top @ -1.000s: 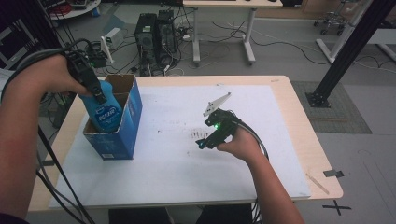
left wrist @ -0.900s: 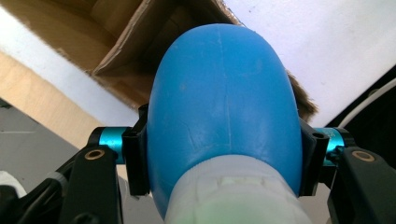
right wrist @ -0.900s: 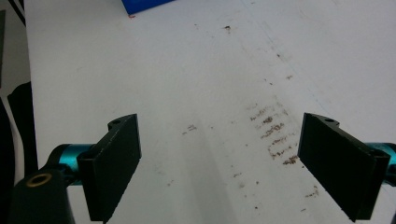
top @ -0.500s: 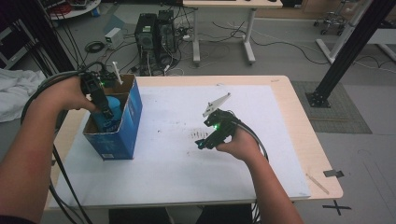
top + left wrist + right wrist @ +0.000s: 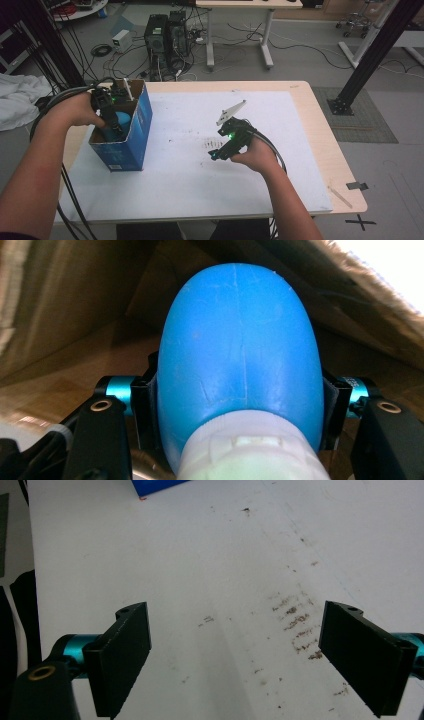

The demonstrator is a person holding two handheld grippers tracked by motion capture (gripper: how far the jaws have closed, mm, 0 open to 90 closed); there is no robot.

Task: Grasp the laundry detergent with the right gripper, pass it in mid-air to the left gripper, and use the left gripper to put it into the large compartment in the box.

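Bottle (image 5: 240, 350): blue plastic body, smooth and rounded, with a white cap end towards the camera in the left gripper view. Location: inside the box (image 5: 142, 117), which stands open-topped near the table's (image 5: 310, 130) left edge. A faint mould seam runs down the middle of the body. No label or print can be read on the side that shows.

Left gripper (image 5: 111, 120): lowered into the box, jaws clamped on the bottle's widest part, one pad on each flank.

Handling, judged: probably light and hollow; walls likely flex a little under a squeeze. The glossy curved surface may slip, so a grip across the broad middle, as now, or just above the cap shoulder seems safest. Not fragile.

Box: blue card outside, brown inside, thin-walled and likely to shift if knocked. White print sits on its lower front, too small to read.

Right gripper (image 5: 227, 145): resting mid-table, well apart from the box, jaws spread with nothing between them.

Mat (image 5: 210, 555): white sheet covering the table, with brown smudges near the right gripper; no writing.
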